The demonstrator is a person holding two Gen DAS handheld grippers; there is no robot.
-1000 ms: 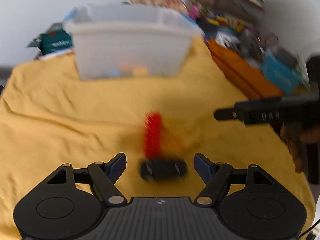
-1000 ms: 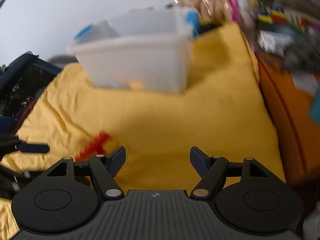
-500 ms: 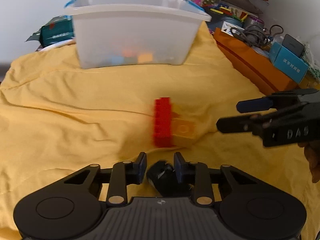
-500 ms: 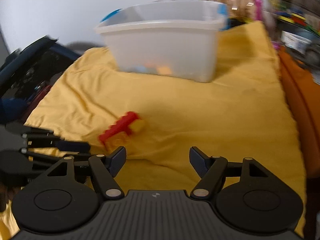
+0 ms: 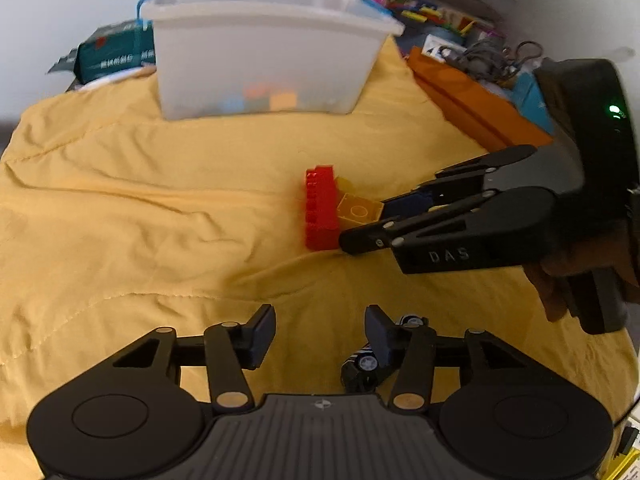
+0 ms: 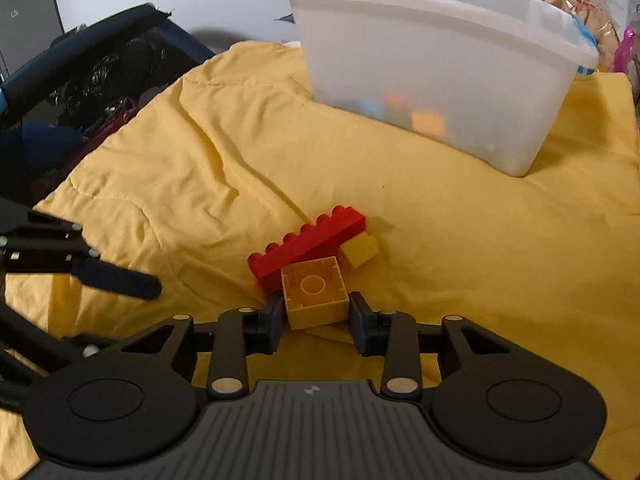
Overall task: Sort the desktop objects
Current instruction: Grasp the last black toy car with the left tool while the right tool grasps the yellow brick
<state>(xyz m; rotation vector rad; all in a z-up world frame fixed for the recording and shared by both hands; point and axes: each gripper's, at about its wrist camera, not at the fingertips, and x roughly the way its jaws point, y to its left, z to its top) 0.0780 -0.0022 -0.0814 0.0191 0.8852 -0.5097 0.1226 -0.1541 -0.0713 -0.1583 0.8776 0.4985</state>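
**Ana:** Yellow cloth [image 6: 460, 240] covers the whole work surface, rumpled, with the translucent bin [image 6: 432, 80] standing well ahead of both pairs of jaws. What has the right gripper [image 6: 316, 316] got?

**Ben:** Its jaws are narrowed around the yellow square block [image 6: 314, 292], one finger at each side wall. Whether they are pressing or just beside it, I cannot tell. The block lies hollow side up, touching the red long brick [image 6: 308, 240] just ahead of the jaws, with a small yellow block [image 6: 360, 250] beyond.

**Ana:** So how to do it well?

**Ben:** I'd squeeze squarely on the two flat walls, then lift straight up before moving to the bin, so the red brick isn't dragged along.

**Ana:** And the left gripper [image 5: 320, 336]?

**Ben:** Jaws spread wide, holding nothing. A small dark toy car [image 5: 366, 364] sits low by its right-hand finger, partly hidden. I'd keep that hand clear of the lift path.
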